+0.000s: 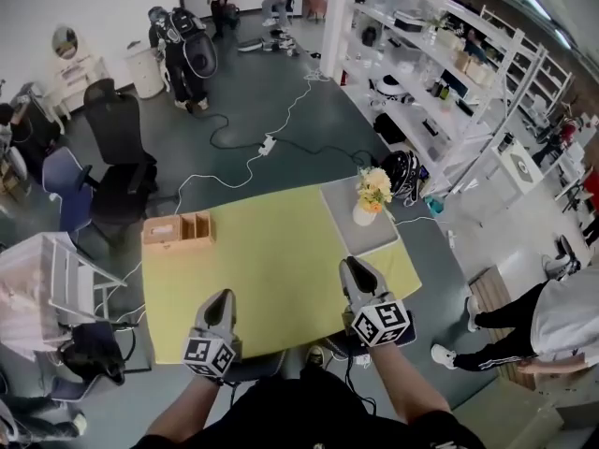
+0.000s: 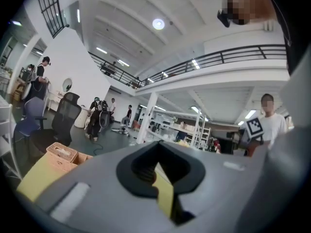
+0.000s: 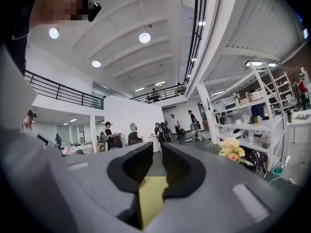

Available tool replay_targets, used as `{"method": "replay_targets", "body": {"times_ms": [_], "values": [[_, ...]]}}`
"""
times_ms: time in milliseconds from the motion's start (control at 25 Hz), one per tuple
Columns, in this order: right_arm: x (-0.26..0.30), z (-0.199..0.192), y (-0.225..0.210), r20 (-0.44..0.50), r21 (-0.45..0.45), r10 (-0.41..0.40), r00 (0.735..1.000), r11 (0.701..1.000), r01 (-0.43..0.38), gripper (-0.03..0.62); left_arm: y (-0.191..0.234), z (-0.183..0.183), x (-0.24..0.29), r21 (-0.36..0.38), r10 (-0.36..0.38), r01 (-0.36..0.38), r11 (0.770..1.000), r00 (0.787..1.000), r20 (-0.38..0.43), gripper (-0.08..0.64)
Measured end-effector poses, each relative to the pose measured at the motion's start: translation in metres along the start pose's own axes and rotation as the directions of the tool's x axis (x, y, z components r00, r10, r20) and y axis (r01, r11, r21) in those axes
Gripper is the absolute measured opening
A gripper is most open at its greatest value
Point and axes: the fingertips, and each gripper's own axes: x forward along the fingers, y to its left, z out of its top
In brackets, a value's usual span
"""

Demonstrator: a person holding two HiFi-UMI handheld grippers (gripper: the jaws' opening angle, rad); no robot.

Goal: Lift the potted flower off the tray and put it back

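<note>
Desk [image 1: 271,260]: yellow top. It carries the tray at its far right corner.
Tray [image 1: 351,238]: a flat grey rectangle, its long side running away from the person. This is the landmark for the places below.
Wooden box [image 1: 178,229]: on the desk, well to the left of the tray. It has no part in the task.
Right gripper [image 1: 356,271]: held level over the desk just short of the tray's near edge, so it is the nearer of the two. Its fingers [image 3: 138,166] stand almost together with a narrow slit between them, and nothing is in the slit.
Left gripper [image 1: 221,299]: also level, well left of the tray's near edge. Its fingers [image 2: 141,166] meet at the tips on nothing.
Key relation: the potted flower [image 1: 372,201] lies ahead of the right gripper's fingers and a little to their right, toward the tray's far end. The gripper and the flower are well apart.
Judgement: the right gripper's fingers would likely have to spread before they could take the pot.
Potted flower, place: it stands on the tray near the tray's far right corner. It is upright, with its long axis vertical.
Pot: small, white and rounded, the lowest part and the part that can be gripped.
Blooms: a pale yellow and cream cluster with a touch of orange. They spread wider than the pot and overhang it.
</note>
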Motion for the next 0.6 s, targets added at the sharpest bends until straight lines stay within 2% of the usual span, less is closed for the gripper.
{"method": "replay_targets", "body": {"times_ms": [280,600], "values": [[-0.016,0.008,0.051,-0.011,0.003,0.052,0.999,0.999,-0.052,0.007,-0.013,0.011,-0.007,0.041,-0.046,0.046,0.998,0.999,0.016,0.008],[-0.018,0.005,0.071,-0.019,-0.018,0.088,0.996,0.996,-0.088,0.005,-0.032,0.02,-0.006,0.071,-0.087,0.085,0.994,0.996,0.03,0.008]]}}
